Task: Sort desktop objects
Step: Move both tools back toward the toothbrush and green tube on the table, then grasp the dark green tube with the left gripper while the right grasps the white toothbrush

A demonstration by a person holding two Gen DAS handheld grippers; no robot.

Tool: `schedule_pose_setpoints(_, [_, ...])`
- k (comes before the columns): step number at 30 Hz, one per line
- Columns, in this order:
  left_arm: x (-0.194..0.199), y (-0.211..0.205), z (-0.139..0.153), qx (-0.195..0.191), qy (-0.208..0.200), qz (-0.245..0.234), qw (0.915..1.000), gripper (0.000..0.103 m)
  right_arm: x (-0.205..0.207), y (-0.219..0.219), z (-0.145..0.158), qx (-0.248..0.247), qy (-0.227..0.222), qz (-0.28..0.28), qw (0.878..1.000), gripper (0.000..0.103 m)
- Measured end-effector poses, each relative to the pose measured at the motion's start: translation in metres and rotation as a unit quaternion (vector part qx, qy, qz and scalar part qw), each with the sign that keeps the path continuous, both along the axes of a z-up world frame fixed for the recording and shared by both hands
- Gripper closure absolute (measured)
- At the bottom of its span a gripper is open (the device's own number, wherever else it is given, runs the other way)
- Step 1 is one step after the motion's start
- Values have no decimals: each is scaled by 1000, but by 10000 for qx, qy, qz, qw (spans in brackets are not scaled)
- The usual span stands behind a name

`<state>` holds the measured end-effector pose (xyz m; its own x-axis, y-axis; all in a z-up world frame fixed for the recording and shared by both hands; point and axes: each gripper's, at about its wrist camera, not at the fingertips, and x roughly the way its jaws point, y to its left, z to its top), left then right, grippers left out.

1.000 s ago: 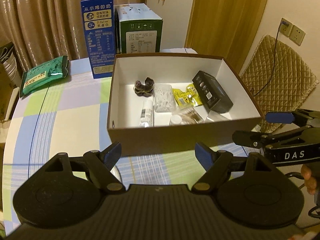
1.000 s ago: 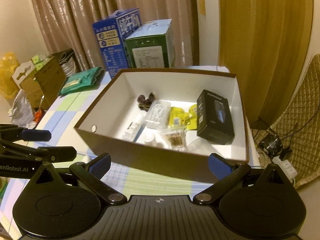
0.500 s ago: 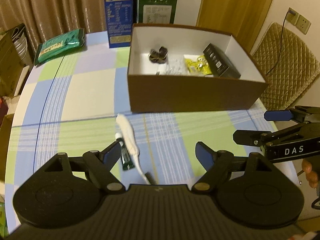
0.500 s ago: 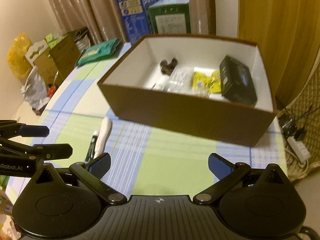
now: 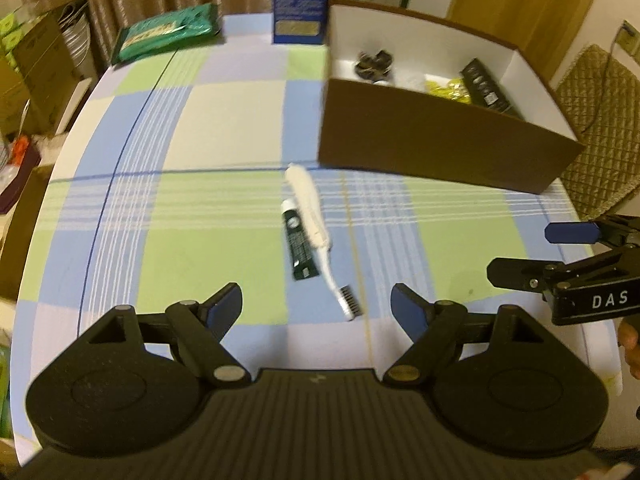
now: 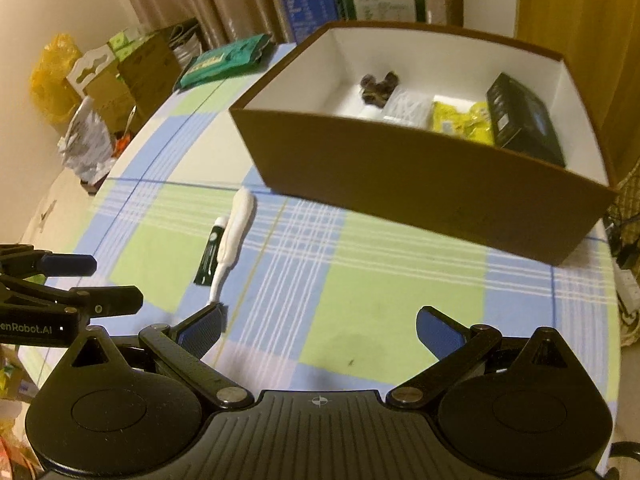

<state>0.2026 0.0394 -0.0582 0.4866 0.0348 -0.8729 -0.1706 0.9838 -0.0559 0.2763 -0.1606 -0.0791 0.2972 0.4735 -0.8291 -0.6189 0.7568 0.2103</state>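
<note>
**Grippers pull back from the box; two items left on the bench**

A second ago both cameras looked down into the box (image 5: 440, 148); now they have backed off, bringing into view a white brush (image 5: 310, 216) and a dark tube (image 5: 298, 246) lying side by side, touching, on the bench (image 5: 200, 128) just before the box. The left gripper (image 5: 316, 308) hovers over them, jaws spread, empty. The right gripper (image 6: 318, 330) is likewise spread. These two likely go in next.

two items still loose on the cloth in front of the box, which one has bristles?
The white toothbrush: dark bristle head at its near end. The dark green tube lying alongside it is flat with a white cap.
</note>
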Motion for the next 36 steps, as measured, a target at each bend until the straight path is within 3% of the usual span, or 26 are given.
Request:
schedule_pose_setpoints(12, [-2, 35, -36, 9, 298, 565, 9980, 25, -14, 39, -49, -167, 377, 507, 9979, 2])
schedule_pose_setpoints(20, [0, 56, -55, 19, 476, 801, 9956, 25, -22, 70, -61, -178, 115, 961, 9951, 5])
schedule_pose_setpoints(27, [0, 67, -64, 8, 563, 808, 9951, 25, -34, 101, -79, -185, -119, 1466, 9890, 45])
schedule_pose_setpoints(31, [2, 68, -66, -13, 579, 758, 9954, 25, -39, 109, -87, -290, -402, 1582, 9862, 58])
schedule_pose_setpoints(34, [3, 67, -68, -28, 577, 691, 9959, 25, -39, 109, -87, -373, -567, 1623, 9844, 84])
schedule_pose_setpoints(36, [6, 66, -69, -36, 568, 637, 9963, 25, -38, 105, -86, -428, -596, 1600, 9844, 91])
